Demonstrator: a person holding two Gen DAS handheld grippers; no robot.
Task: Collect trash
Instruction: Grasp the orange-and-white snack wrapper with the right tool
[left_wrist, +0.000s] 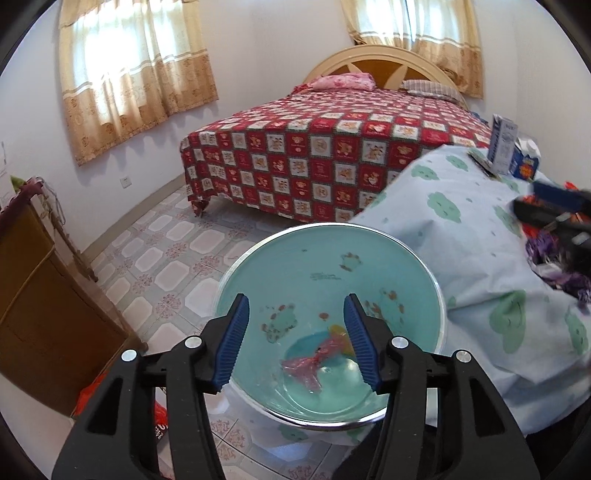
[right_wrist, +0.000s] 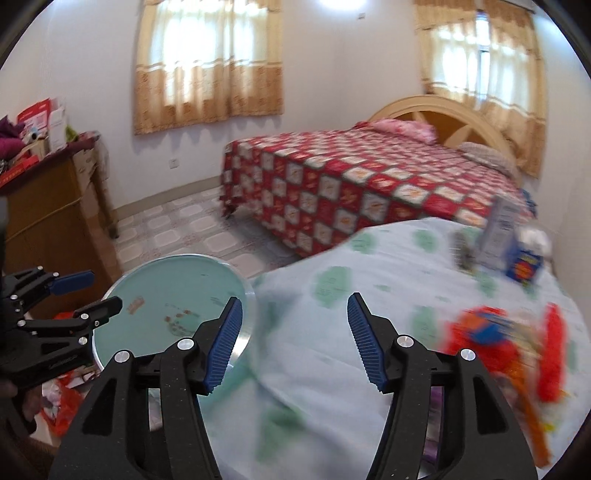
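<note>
Pink wrapper (left_wrist: 309, 365) in bowl (left_wrist: 406, 254) below open left tool (left_wrist: 297, 314).

My tongs are black with ribbed blue pads (left_wrist: 236, 334), and below them sits a turquoise basin (left_wrist: 314, 258) with a silver rim, printed with brown and pale-green cartoon shapes, a pink wrapper (left_wrist: 306, 369) and something yellow in its bottom. To the right, the pale blue cloth (left_wrist: 472, 236) carries green cloud patches, with red and orange wrappers (right_wrist: 495, 332) and a blue and white carton (left_wrist: 501, 147) on it. Far off, the bedspread (left_wrist: 325, 155) is red-and-white checked, the curtains (left_wrist: 136, 74) cream and tan.
</note>
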